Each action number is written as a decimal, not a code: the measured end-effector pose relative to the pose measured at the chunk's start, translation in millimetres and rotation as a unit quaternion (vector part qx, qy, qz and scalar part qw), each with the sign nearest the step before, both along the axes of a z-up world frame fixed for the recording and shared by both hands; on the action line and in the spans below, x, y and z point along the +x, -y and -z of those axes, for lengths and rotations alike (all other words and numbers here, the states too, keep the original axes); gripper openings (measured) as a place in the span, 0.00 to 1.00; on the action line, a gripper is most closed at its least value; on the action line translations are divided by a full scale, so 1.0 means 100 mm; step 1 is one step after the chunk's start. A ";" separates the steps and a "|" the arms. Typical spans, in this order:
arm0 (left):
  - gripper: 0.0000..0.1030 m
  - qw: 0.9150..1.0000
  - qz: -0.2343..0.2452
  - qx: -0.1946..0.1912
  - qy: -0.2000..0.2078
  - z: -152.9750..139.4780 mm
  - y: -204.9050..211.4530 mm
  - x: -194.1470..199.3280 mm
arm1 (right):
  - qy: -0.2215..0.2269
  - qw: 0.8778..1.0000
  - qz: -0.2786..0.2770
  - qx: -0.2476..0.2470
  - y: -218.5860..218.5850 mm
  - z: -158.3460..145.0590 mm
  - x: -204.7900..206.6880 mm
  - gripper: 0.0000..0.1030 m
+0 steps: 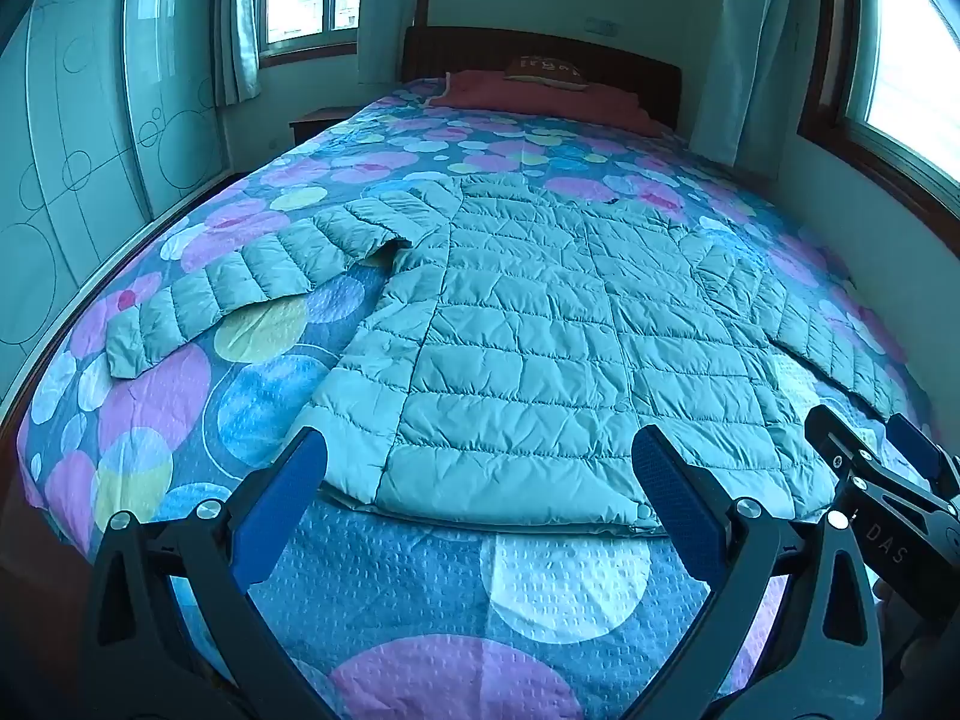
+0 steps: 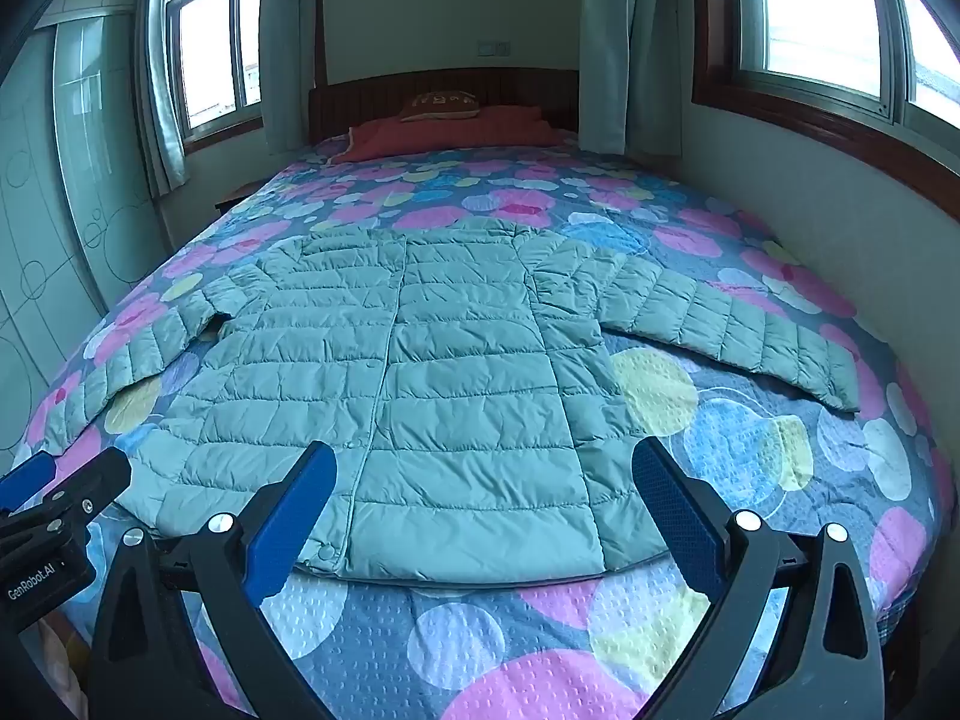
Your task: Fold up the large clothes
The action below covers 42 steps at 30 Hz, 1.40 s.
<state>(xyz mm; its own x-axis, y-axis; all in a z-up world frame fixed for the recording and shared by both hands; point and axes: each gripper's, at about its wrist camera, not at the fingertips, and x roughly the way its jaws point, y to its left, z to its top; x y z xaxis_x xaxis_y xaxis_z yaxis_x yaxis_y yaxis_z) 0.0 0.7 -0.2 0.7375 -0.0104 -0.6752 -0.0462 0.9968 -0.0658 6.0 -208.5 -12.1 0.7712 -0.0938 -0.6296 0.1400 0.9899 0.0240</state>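
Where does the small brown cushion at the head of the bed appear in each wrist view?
Left wrist view: brown cushion top centre, right of the midline, against the headboard.
Right wrist view: brown cushion upper centre, left of the midline.
Shared landmark: the red pillow beneath it.

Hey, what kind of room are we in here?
Most likely a home bedroom: a bed with a wooden headboard, a pillow at its head, and curtained windows.

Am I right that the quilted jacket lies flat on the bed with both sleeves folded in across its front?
Not quite: the quilted jacket lies flat on the bed, but both sleeves are spread outward, as the right wrist view shows.
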 end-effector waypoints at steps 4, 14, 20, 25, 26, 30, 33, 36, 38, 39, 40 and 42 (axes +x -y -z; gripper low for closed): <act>0.98 1.000 0.000 0.001 -0.003 0.00 0.00 0.00 | -0.001 1.000 -0.001 0.000 -0.01 0.00 -0.01 0.95; 0.98 1.000 -0.001 0.002 -0.005 0.10 -0.02 -0.06 | -0.005 1.000 -0.001 0.000 -0.01 0.01 0.00 0.95; 0.98 1.000 -0.001 0.001 -0.004 0.09 -0.04 -0.07 | -0.005 1.000 0.000 -0.001 -0.01 0.01 0.00 0.95; 0.98 1.000 0.000 0.002 -0.006 0.13 -0.04 -0.09 | -0.007 1.000 0.000 0.001 0.01 0.05 0.01 0.95; 0.98 1.000 0.000 0.002 -0.006 0.14 -0.04 -0.10 | -0.007 1.000 0.000 0.001 0.01 0.05 0.02 0.95; 0.98 1.000 -0.001 0.003 -0.006 0.10 -0.02 -0.07 | -0.007 1.000 -0.001 0.001 0.00 0.04 0.01 0.95; 0.98 1.000 -0.002 0.003 -0.005 0.13 -0.03 -0.10 | -0.007 1.000 -0.001 0.001 0.00 0.05 0.01 0.95; 0.98 1.000 -0.002 0.003 -0.005 0.16 -0.05 -0.14 | -0.007 1.000 -0.001 0.000 0.00 0.05 0.01 0.95; 0.98 1.000 -0.001 0.003 -0.008 0.12 -0.03 -0.08 | -0.007 1.000 -0.001 0.001 0.00 0.05 0.01 0.95; 0.98 1.000 -0.001 0.003 -0.008 0.10 -0.02 -0.06 | -0.007 1.000 -0.001 0.001 -0.01 0.05 0.01 0.95; 0.98 1.000 -0.001 0.004 -0.008 0.11 -0.02 -0.07 | -0.007 1.000 -0.001 0.000 0.00 0.05 0.01 0.95; 0.98 1.000 -0.001 0.004 -0.009 0.13 -0.03 -0.09 | -0.008 1.000 -0.001 0.000 -0.01 0.05 0.01 0.95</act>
<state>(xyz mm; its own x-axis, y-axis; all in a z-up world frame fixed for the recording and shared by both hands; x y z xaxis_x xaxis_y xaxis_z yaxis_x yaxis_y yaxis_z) -8.8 3.9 -12.7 0.7255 -0.0037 -0.6882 -0.0495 0.9971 -0.0575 7.2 -207.8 -17.3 0.7610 -0.0926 -0.6421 0.1390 0.9901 0.0220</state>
